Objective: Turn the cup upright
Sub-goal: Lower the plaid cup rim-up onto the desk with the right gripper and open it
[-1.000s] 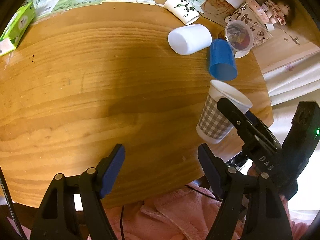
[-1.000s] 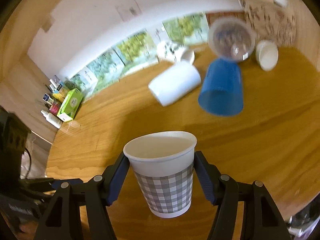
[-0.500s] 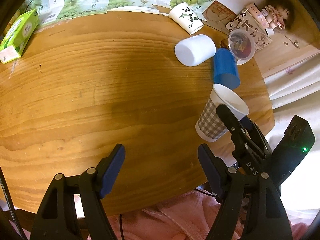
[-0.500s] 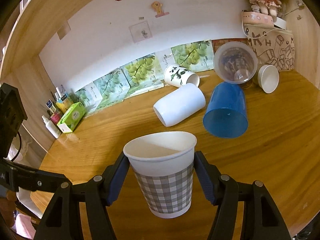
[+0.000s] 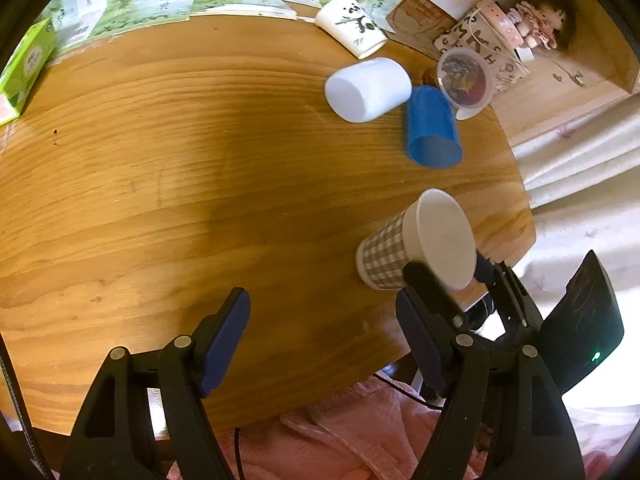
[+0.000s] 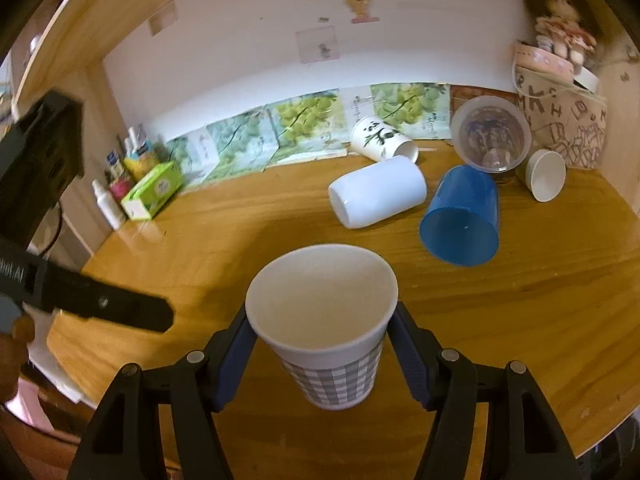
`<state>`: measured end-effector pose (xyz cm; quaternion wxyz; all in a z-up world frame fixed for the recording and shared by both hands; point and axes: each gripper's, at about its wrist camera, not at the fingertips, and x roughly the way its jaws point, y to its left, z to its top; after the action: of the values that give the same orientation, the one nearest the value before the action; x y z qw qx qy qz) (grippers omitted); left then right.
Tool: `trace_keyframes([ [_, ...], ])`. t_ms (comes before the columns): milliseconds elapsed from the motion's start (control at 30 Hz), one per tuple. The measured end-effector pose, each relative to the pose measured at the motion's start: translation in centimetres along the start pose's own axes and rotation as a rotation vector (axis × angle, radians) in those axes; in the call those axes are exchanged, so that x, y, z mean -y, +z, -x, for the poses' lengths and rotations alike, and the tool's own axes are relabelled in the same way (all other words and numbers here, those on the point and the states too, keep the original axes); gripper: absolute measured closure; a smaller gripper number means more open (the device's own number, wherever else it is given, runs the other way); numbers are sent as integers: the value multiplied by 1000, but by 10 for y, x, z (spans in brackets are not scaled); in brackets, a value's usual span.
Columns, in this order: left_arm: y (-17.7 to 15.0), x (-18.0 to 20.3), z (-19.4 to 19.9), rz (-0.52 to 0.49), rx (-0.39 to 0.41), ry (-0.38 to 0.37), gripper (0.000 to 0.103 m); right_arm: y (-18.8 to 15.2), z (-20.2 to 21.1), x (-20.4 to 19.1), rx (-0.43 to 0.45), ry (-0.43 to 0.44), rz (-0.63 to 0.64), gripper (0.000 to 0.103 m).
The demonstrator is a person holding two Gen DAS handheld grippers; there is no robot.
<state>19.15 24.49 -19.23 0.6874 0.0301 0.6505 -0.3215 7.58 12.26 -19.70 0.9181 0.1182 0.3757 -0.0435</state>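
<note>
My right gripper [image 6: 322, 354] is shut on a grey checked paper cup [image 6: 332, 372], mouth up, tilted toward the camera. In the left wrist view the same cup [image 5: 384, 252] leans right near the table's right front edge, and whether its base touches the wood I cannot tell; the right gripper [image 5: 448, 280] holds it there. My left gripper [image 5: 324, 344] is open and empty above the table's front edge, left of the cup.
On the round wooden table [image 5: 160, 160] a white cup [image 6: 378, 192], a blue cup [image 6: 462, 218], a panda-print cup [image 6: 380, 138] and a clear plastic cup [image 6: 492, 136] lie on their sides at the back. A small white cup [image 6: 546, 174] and a green box [image 6: 154, 190] sit near the wall.
The checked cup has tilted, its mouth now tipped toward the right wrist camera, and the right gripper has shifted slightly. The left gripper has stayed open.
</note>
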Motion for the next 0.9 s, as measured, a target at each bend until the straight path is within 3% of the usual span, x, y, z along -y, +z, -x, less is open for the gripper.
trace_keyframes([
  [500, -5, 16, 9, 7, 58, 18, 25, -5, 2, -10, -86, 33, 127, 35],
  [667, -15, 23, 11, 48, 91, 53, 24, -7, 4, -10, -128, 53, 159, 34],
  [767, -30, 26, 9, 111, 110, 68, 25, -12, 11, -5, -153, 71, 164, 24],
  [900, -49, 31, 9, 177, 128, 69, 25, -20, 26, 2, -181, 79, 147, 23],
])
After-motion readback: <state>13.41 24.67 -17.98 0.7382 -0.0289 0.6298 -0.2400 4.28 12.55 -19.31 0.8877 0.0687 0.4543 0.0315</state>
